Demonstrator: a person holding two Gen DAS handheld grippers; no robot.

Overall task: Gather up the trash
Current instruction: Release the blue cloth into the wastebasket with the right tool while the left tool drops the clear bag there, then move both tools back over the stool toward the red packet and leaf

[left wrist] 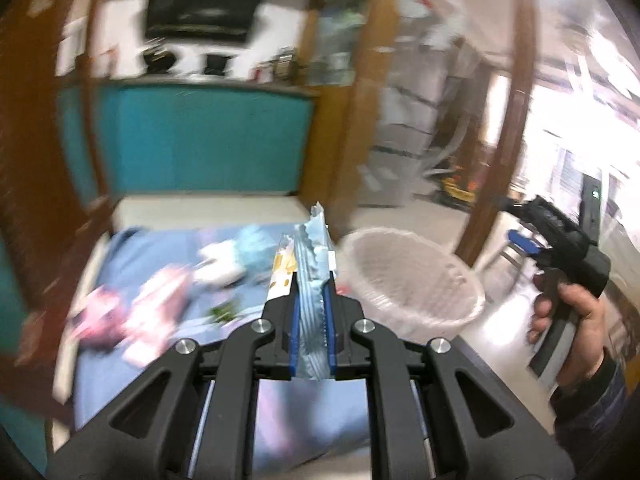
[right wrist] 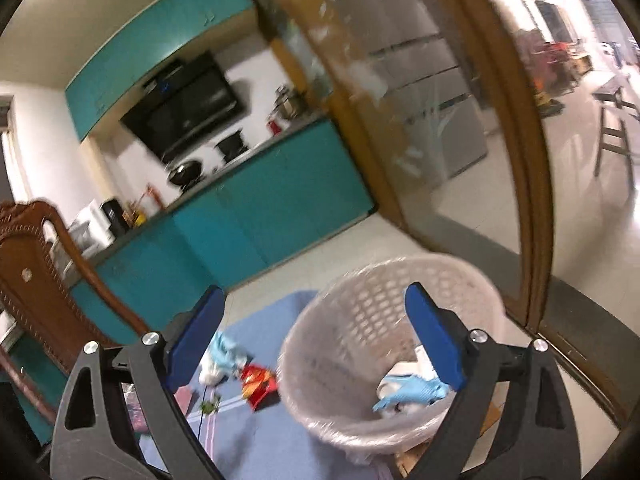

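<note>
Left wrist view: 1 left gripper (left wrist: pixel 312 280) up front, jaws clamped on 1 torn silvery-blue foil wrapper (left wrist: pixel 314 264), which stands upright between the blue pads and pokes out past the tips; a bit of yellow-white packaging shows just beside it on the left. 1 white mesh wastebasket (left wrist: pixel 412 280) w/ a clear liner sits to the right of the wrapper, near the table edge. On the blue tablecloth (left wrist: pixel 120 360) lie approx 4 loose scraps, all blurred: 2 pinkish wrappers (left wrist: pixel 160 300), 1 white-and-pale-blue wad (left wrist: pixel 236 260), 1 small green bit (left wrist: pixel 224 314). At far right, 1 right hand (left wrist: pixel 576 320) grips the handle of the right gripper (left wrist: pixel 520 224), held beside and above the basket rim.

Right wrist view: right gripper (right wrist: pixel 316 340) w/ its 2 blue pads spread wide, nothing between them; it hangs tilted over the basket (right wrist: pixel 360 308) mouth. Inside the basket: 1 light-blue disposable glove (right wrist: pixel 412 394) lying on some white paper trash. On the cloth left of the basket: 1 red-yellow snack wrapper (right wrist: pixel 258 386), 1 white/blue wad (right wrist: pixel 222 356), 1 green scrap (right wrist: pixel 210 406). 1 carved wooden chair (right wrist: pixel 36 280) stands at the left edge.
</note>
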